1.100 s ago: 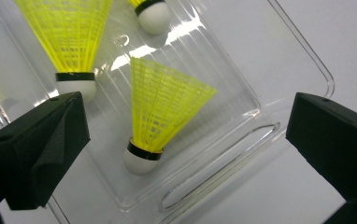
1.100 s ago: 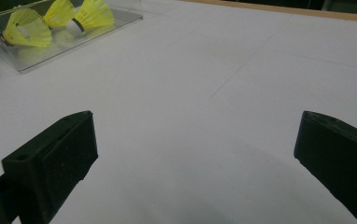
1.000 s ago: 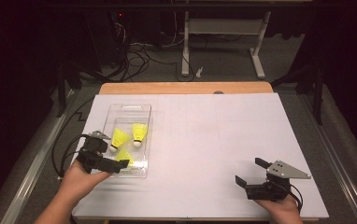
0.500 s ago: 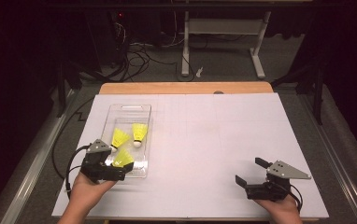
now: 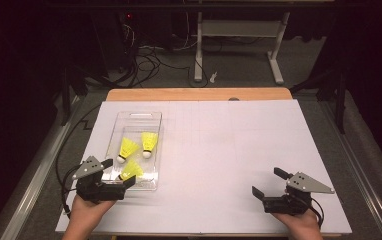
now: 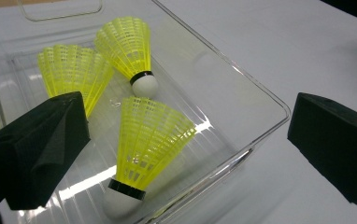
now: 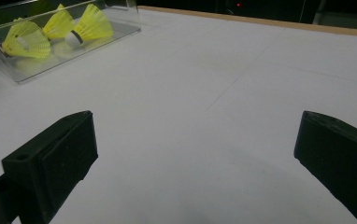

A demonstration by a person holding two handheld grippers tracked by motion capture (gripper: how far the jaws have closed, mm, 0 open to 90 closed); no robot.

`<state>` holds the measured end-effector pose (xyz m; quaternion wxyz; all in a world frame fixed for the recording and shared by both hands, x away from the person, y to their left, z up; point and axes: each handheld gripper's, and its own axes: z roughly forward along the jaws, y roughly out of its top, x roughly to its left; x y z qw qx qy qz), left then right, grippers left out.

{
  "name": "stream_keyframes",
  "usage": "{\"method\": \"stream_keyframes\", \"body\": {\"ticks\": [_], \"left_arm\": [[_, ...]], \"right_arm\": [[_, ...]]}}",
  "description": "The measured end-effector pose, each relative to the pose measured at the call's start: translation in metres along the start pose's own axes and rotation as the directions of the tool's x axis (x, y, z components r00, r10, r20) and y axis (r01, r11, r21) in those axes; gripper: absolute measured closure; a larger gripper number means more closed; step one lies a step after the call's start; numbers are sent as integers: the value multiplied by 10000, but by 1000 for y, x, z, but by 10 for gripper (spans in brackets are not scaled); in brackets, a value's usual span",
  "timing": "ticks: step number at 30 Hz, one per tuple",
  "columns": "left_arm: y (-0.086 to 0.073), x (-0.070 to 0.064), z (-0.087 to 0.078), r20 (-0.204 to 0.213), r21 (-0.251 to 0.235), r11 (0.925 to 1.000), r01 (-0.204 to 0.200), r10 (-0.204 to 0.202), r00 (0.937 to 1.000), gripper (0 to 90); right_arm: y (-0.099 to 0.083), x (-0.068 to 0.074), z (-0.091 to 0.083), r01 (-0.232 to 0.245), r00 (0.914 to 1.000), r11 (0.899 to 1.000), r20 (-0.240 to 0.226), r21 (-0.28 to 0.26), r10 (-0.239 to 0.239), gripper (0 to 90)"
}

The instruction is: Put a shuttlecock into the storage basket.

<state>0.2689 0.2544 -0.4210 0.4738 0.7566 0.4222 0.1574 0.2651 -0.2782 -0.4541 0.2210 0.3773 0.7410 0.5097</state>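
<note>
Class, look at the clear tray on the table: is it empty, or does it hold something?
Not empty. The clear tray holds three yellow shuttlecocks lying on their sides. The left claw hangs open at its near corner.

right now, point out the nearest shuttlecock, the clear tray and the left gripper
nearest shuttlecock [image 6: 151, 140], left gripper view, on its yellow skirt
clear tray [image 6: 242, 79], left gripper view, on its bare side wall
left gripper [image 5: 118, 175], high view, midway between its open jaw tips

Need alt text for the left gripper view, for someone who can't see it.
Three yellow shuttlecocks lie in a clear plastic tray on a white table. The left gripper is open, one black jaw over the tray, the other outside its wall.
</note>
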Motion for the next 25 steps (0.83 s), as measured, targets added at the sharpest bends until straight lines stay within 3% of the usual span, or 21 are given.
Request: {"method": "stream_keyframes", "body": {"ticks": [2,5,14,18,21,25], "left_arm": [[-4,3,-4,158,-329,9993,166,-161,9997,1],[-10,3,-4,203,-683,9976,-92,106,9997,2],[-14,1,1,248,-856,9956,-387,409,9989,3],[-14,-2,3,117,-903,9946,-505,517,9986,2],[-14,-2,2,155,-1099,9928,-480,500,9986,3],[-17,1,1,257,-1368,9906,-96,132,9996,2]], "right_arm": [[1,1,-1,8,10000,10000,1,-95,-8,2],[1,2,-3,4,10000,9998,70,-208,-2,2],[3,0,-8,35,9999,9983,114,-585,-29,2],[2,-4,-11,-171,9998,9969,124,-764,181,2],[2,-6,-12,-219,9997,9962,122,-838,230,2],[2,-6,-13,-212,9997,9957,96,-897,222,2]]}}
